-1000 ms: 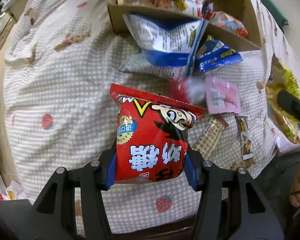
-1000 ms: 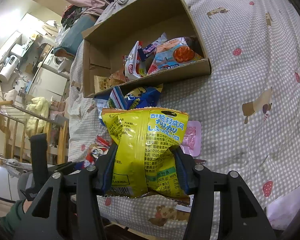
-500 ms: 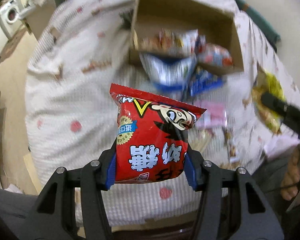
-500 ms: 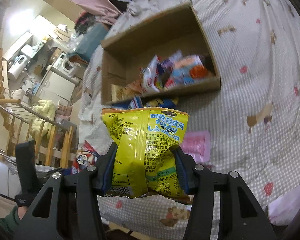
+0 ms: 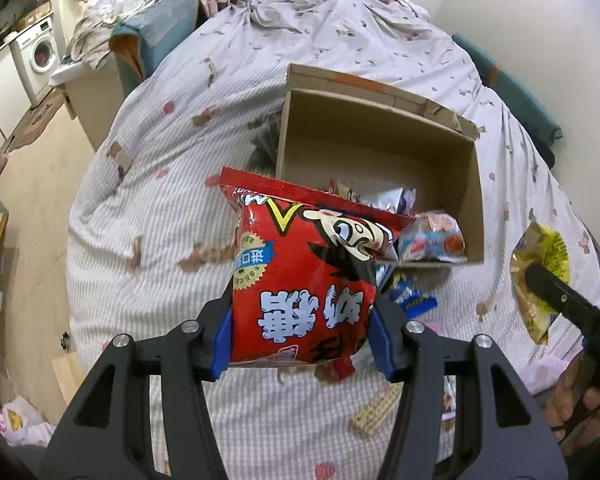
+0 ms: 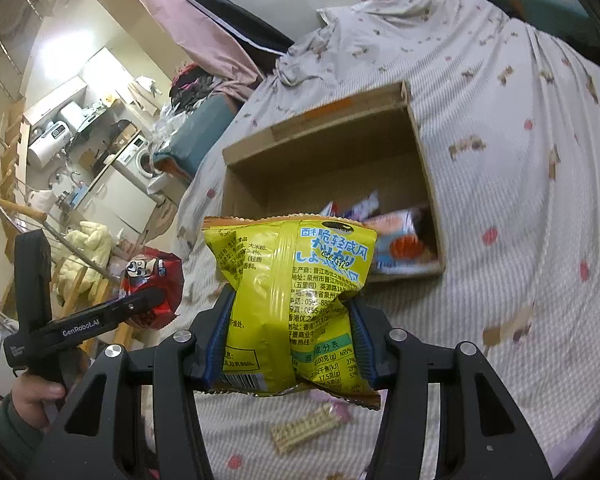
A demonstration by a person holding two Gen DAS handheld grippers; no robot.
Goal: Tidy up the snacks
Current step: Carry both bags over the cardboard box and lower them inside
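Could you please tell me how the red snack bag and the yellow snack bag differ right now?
The red snack bag shows a cartoon face; the yellow snack bag shows blue and black print. The left gripper clamps the red one, the right gripper the yellow. Both are held above the bedspread, short of the cardboard box.

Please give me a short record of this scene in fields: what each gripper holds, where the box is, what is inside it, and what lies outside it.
left gripper: shut on red snack bag, held above the bed
right gripper: shut on yellow snack bag
cardboard box: open, on the checked bedsheet
box contents: several snack packets at its near side
outside the box: wafer bar, blue packet
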